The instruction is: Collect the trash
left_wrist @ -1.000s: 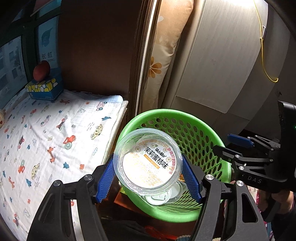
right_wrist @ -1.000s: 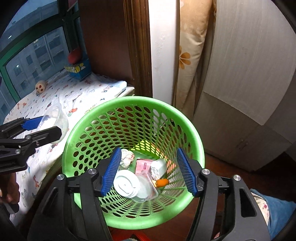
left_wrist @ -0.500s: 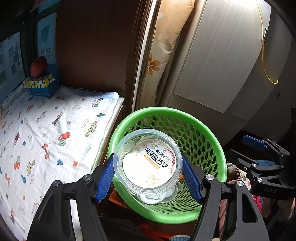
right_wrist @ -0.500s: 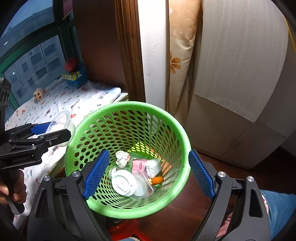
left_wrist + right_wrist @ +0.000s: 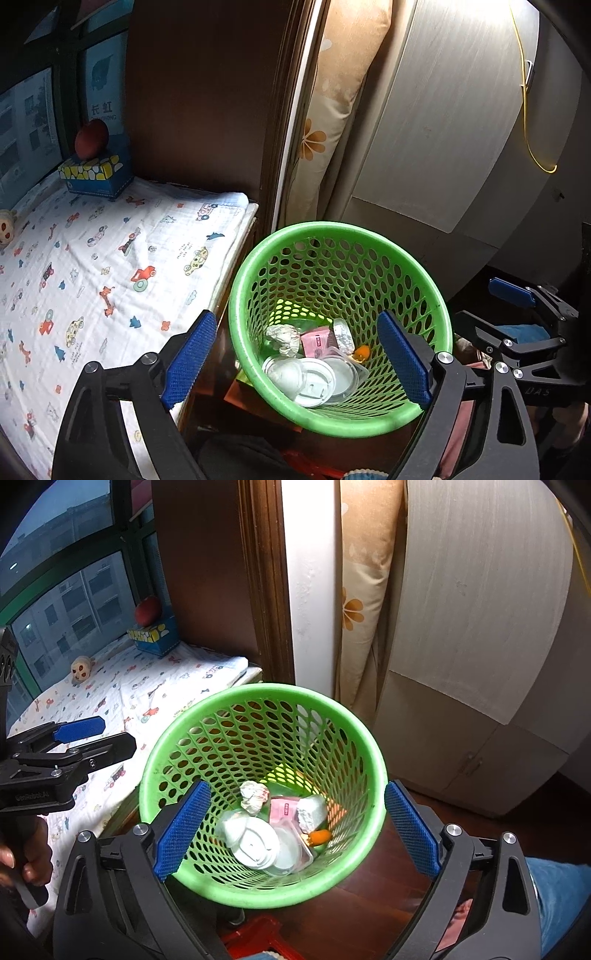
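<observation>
A bedroom corner: dark wooden door frame, a flowered cushion leaning against a pale wardrobe, and a low bed under a window.

The green basket (image 5: 340,417) stands on the floor just beside the bed's end, and the collected trash lies in its bottom. There a clear plastic tub (image 5: 291,373) rests against a white round lid (image 5: 317,382), with a crumpled tissue (image 5: 282,338), a pink packet (image 5: 317,341), a foil-like wad (image 5: 343,332) and a small orange scrap (image 5: 361,350) touching or just beside them. Which clear pieces lie over which is hard to tell through the glare.

The left gripper (image 5: 295,363) hangs over the basket's near rim with its blue pads spread wide and nothing between them. The right gripper (image 5: 295,829) is likewise spread wide and empty, its pads straddling the basket from the other side; the left tool shows at the edge of that view, over the bed.

Judging from this, the drop-off step looks finished: the trash is in, both tools free. The patterned sheet (image 5: 110,266) carries a blue tissue box (image 5: 96,175) with a red ball (image 5: 91,138) on top and a small skull-faced toy (image 5: 82,668), none of which reads as rubbish. The next move likely calls for lifting clear of the rim and scanning for any remaining litter.
</observation>
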`<control>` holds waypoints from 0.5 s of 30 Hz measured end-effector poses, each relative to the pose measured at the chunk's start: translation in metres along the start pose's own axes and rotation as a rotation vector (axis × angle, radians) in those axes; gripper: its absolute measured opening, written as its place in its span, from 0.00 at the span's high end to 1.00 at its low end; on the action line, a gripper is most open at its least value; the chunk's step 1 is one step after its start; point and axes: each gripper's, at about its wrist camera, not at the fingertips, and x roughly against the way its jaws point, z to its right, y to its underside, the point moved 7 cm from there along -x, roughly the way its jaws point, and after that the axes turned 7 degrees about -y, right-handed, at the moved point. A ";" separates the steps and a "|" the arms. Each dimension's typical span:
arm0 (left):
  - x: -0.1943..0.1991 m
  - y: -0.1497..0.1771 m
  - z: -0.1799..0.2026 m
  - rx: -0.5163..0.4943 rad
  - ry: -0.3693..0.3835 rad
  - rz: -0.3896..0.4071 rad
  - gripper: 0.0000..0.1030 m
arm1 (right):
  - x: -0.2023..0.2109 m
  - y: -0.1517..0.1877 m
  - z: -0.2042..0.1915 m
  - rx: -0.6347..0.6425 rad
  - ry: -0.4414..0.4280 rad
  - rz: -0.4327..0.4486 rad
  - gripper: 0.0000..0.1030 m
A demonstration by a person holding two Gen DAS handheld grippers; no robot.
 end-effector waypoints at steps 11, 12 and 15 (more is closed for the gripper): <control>0.027 0.004 -0.034 0.034 -0.118 0.041 0.08 | 0.000 -0.006 -0.026 0.008 -0.038 0.015 0.05; 0.030 0.004 -0.037 0.037 -0.132 0.046 0.08 | 0.000 -0.007 -0.029 0.008 -0.042 0.019 0.05; 0.040 0.006 -0.046 0.044 -0.174 0.058 0.07 | 0.000 -0.010 -0.034 0.002 -0.052 0.029 0.05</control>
